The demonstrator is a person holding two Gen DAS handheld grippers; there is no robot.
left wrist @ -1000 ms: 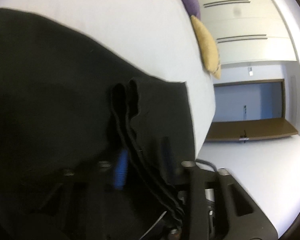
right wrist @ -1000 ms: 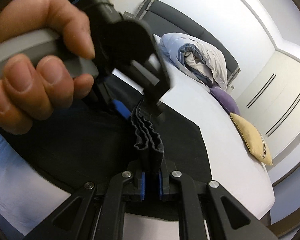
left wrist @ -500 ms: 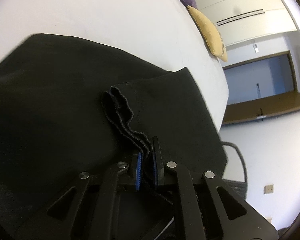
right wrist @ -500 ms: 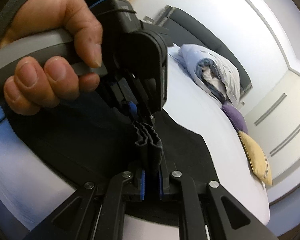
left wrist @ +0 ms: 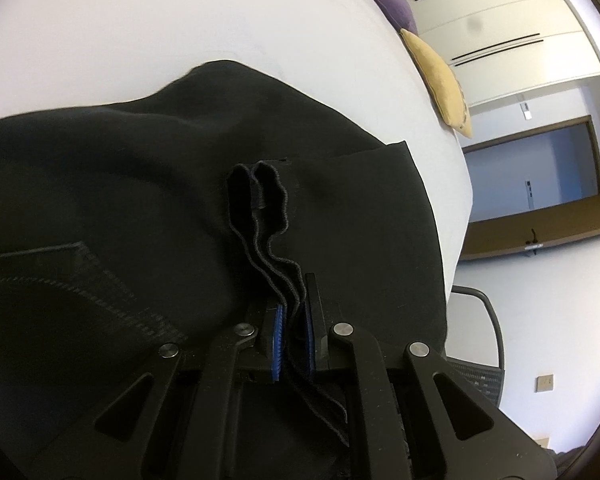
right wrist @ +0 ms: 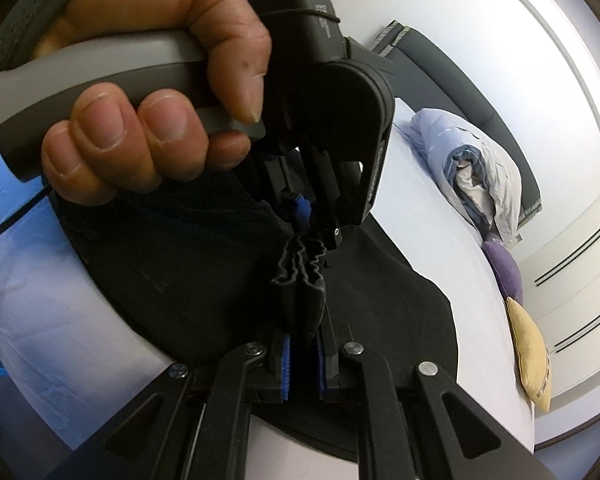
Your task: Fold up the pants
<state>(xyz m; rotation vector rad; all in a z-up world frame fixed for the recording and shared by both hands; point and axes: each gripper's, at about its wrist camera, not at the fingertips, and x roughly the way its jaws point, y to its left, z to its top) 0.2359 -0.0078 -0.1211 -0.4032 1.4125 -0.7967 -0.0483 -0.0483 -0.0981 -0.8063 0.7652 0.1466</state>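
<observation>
Both grippers, left (left wrist: pixel 293 334) and right (right wrist: pixel 302 364), pinch bunched edges of the black pants (left wrist: pixel 112 216), which spread over the white bed (left wrist: pixel 172 20) at frame centre, perhaps partly lifted off it.

Both fisheye views are showing a bright, evenly lit room, with diffuse light falling from above and no hard shadows forming. The white bed (left wrist: pixel 220 60) is reading close to overexposed. The black pants (left wrist: pixel 100 200) are swallowing detail, with only stitching and folds showing faintly. Straight lines of the wardrobe (left wrist: pixel 500 40) are curving toward the frame edges, and dark vignetting is ringing each picture's corners. In the right wrist view, the hand (right wrist: pixel 148 92) close to the lens is looking enlarged and slightly soft. Both frames are rendering without noticeable motion blur.
</observation>
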